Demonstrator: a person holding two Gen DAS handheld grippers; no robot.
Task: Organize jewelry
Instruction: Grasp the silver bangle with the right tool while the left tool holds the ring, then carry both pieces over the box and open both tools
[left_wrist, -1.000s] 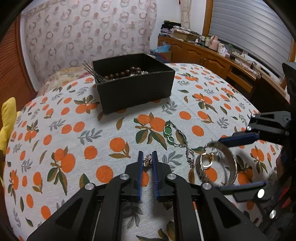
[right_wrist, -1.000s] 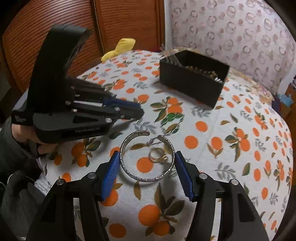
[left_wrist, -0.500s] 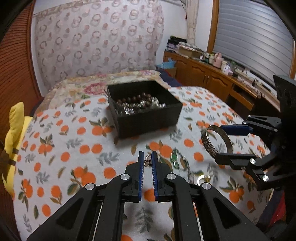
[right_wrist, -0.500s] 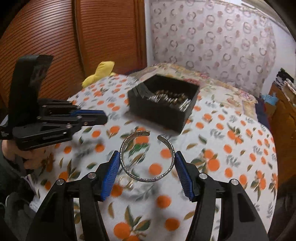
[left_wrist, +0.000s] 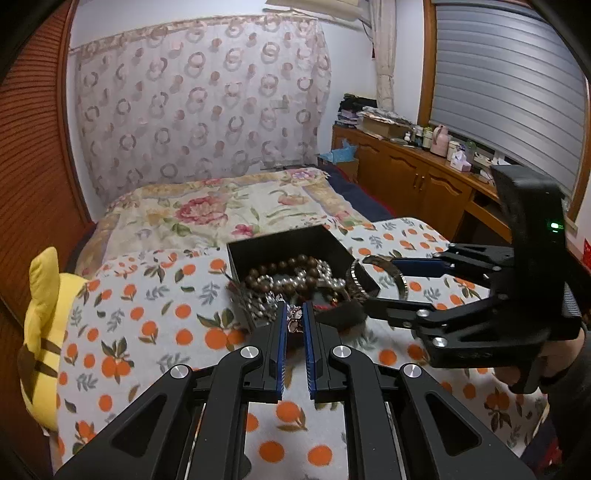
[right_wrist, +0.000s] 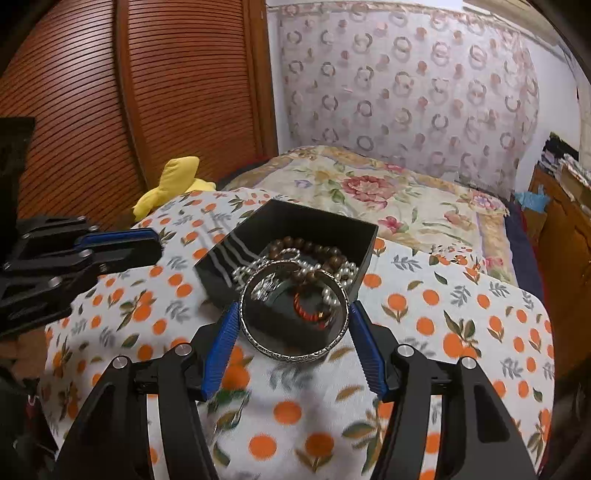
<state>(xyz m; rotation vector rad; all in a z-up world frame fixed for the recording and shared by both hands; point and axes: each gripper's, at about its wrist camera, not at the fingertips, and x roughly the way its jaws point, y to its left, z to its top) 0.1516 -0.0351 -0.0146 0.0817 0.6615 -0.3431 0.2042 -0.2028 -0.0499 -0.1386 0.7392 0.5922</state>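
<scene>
Right wrist: silver bangle (right_wrist: 294, 320) between fingers (right_wrist: 220, 338), above box (right_wrist: 364, 242).

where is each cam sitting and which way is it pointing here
Left wrist: on the left gripper, looking along its jaws, shut on a small pendant, toward the black box; the right gripper shows.
Right wrist: on the right gripper, looking along its jaws, which hold the silver bangle, at the box; the left gripper shows.
Shared: box, brown beads, orange-print cloth, yellow plush, bed.
</scene>
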